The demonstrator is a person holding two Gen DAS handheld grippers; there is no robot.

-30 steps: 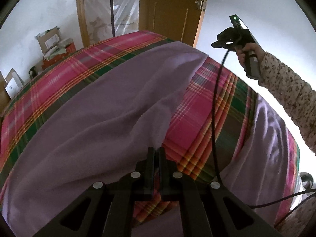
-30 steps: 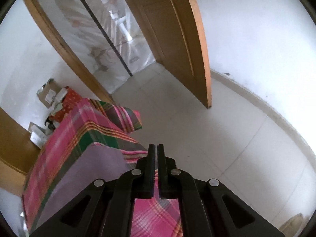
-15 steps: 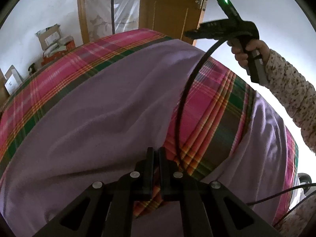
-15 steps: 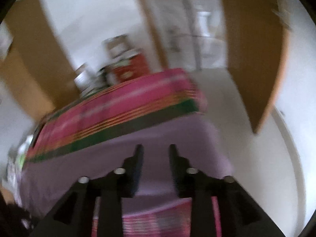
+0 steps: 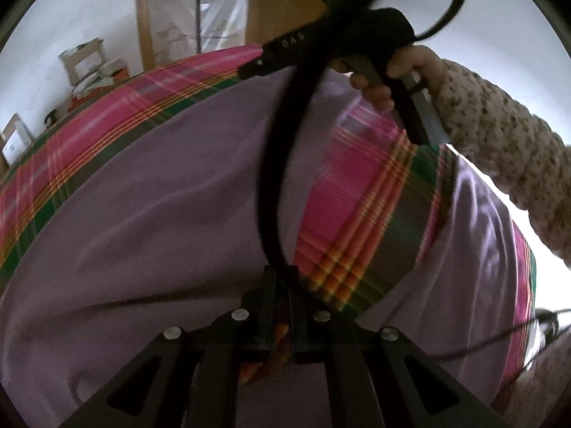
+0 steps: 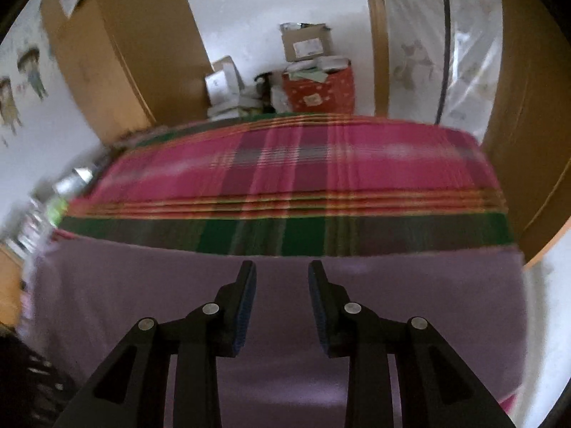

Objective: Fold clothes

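A lilac garment lies spread on a pink and green plaid bedspread. A second lilac part lies at the right, with a wedge of plaid between the two. My left gripper is shut, its tips right at the garment's inner edge. Whether cloth is pinched I cannot tell. In the right wrist view my right gripper hovers open over the lilac garment, near its far hem, with nothing between the fingers. A hand in a speckled sleeve holds it high in the left wrist view.
A thick black cable loops from the right gripper down across the left wrist view. Behind the plaid bedspread stand cardboard boxes and a red box. A wooden door is at the right.
The right gripper swung from the bed's corner by the door to above the garment, rolled and opened. In the left wrist view it came closer, its cable now crossing the picture. The left gripper stayed.
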